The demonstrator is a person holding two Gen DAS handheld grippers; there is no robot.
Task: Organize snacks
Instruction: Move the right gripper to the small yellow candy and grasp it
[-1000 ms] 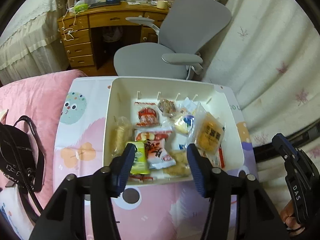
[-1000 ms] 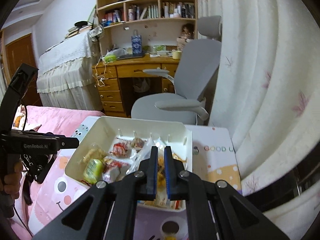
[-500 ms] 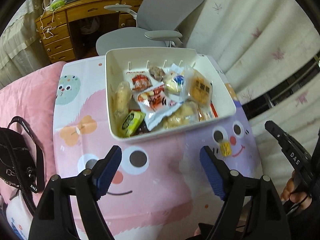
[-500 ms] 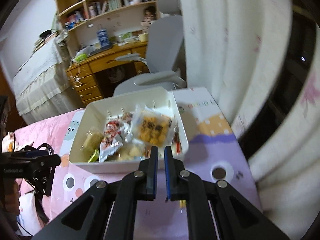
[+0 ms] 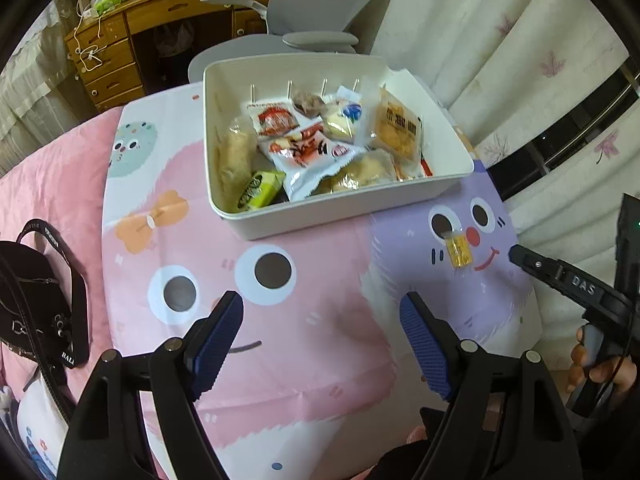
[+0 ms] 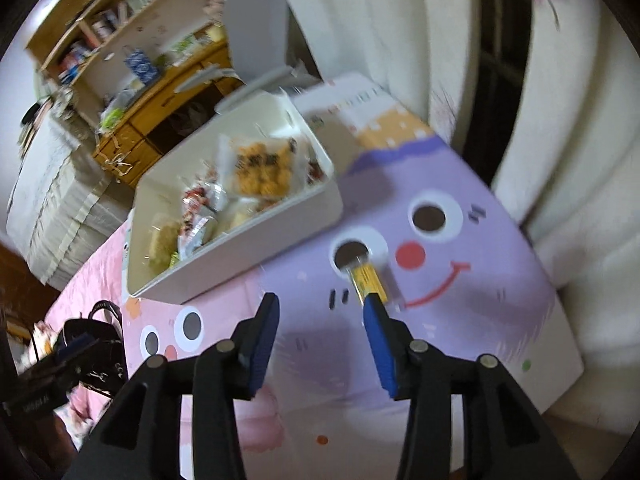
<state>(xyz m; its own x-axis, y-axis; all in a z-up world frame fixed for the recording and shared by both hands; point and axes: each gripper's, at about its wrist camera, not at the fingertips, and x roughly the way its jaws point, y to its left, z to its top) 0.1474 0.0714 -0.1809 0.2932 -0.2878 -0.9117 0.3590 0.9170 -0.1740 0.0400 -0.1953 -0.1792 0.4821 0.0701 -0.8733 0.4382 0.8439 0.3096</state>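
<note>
Yellow and small, the loose snack packet [image 5: 458, 249] lies flat on the purple part of the cartoon cloth [image 5: 304, 312], on the printed face between its eye and its red smile, just near of the white bin's [image 5: 344, 204] right corner and apart from it. In your right wrist view the same packet [image 6: 367, 280] sits just beyond the tip of the right-hand finger [image 6: 380, 344], close to it; whether they touch you cannot tell from that blurred view. Your right claw [image 6: 320, 320] is spread wide with nothing between its pads. Your left claw [image 5: 322, 320] is also wide apart and empty, hovering over the pink part of the cloth, near of the bin. The bin holds the other snacks: a green-yellow packet [image 5: 260, 189] at its near left, a red-and-white bag [image 5: 312, 152] in the middle, an orange cracker pack [image 5: 398, 128] leaning at the right. A black bag [image 5: 36, 296] lies at the far left on the pink bedding. A grey chair [image 5: 316, 12] and wooden desk [image 5: 132, 32] stand beyond.
</note>
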